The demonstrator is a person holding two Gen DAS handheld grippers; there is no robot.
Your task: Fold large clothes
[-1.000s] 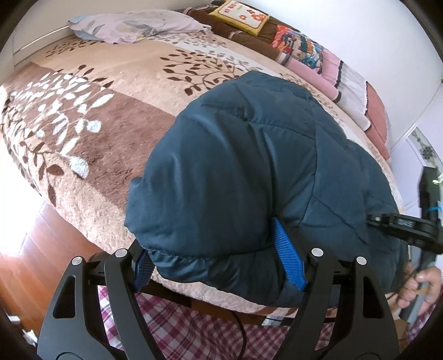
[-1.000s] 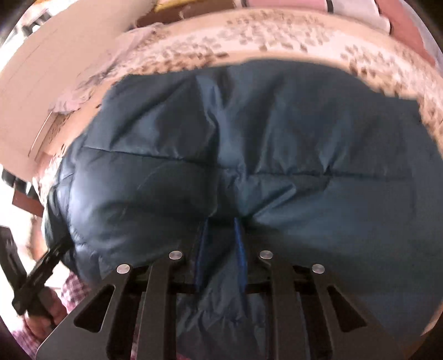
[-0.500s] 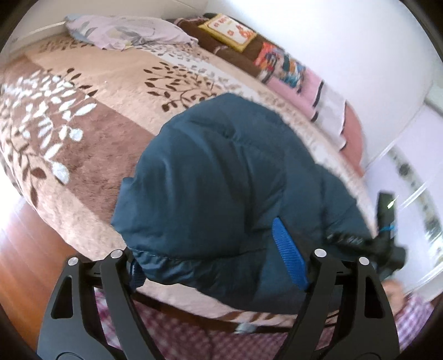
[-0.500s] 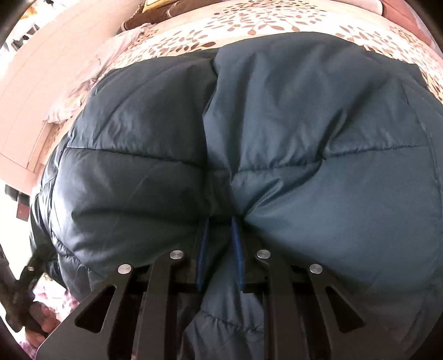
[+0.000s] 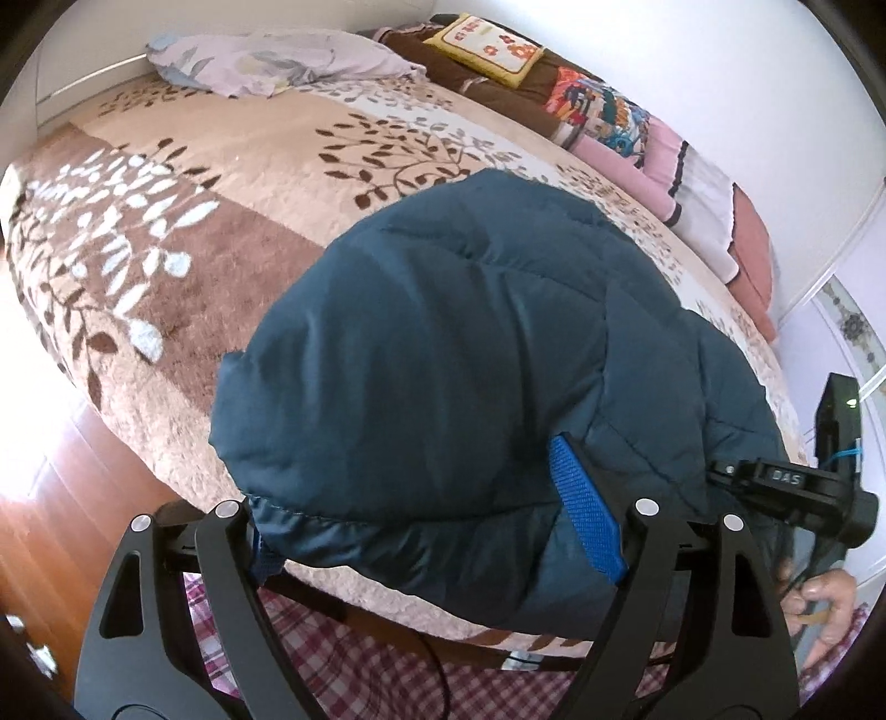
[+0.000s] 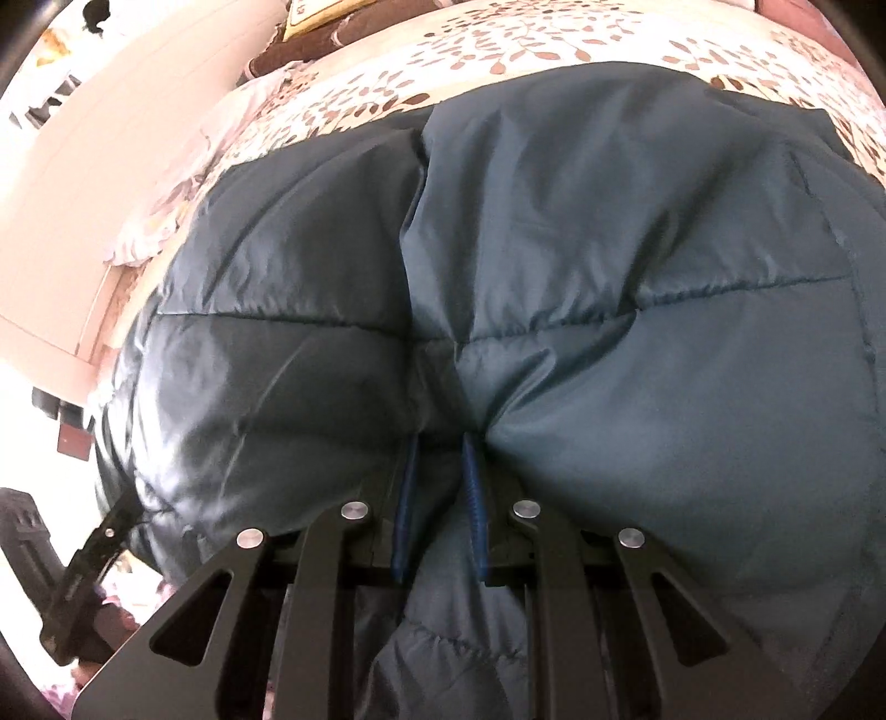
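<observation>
Left gripper (image 5: 426, 518) first: we've got its jaws spread wide across the near hem of the folded puffer jacket (image 5: 470, 387), one blue pad (image 5: 587, 526) in plain sight against the padding, the other half buried under the hem at the left. Whether those pads truly press the fabric, we cannot tell. Over on the right gripper (image 6: 440, 498), the jaws stand narrow and we're pinching a thick fold of the same jacket, dark teal cloth bulging out on both sides of the pads (image 6: 473, 509).

No boxes or baskets in either view. The jacket lies bunched in a quilted mound at the near edge of the bed (image 5: 183, 183), its far part resting on the plush blanket with the brown and cream leaf pattern.

Further back we see a pale floral pillow (image 5: 277, 55) at the head, and along the wall side a row of folded bedding (image 5: 692, 183) topped by a yellow flowered cushion (image 5: 487, 50). White walls (image 5: 720, 72) behind, wooden floor (image 5: 44, 509) glowing at lower left, and a plaid garment (image 5: 387, 664) below the bed edge. From the left camera, a hand (image 5: 819, 603) grips the other tool's handle at far right.
</observation>
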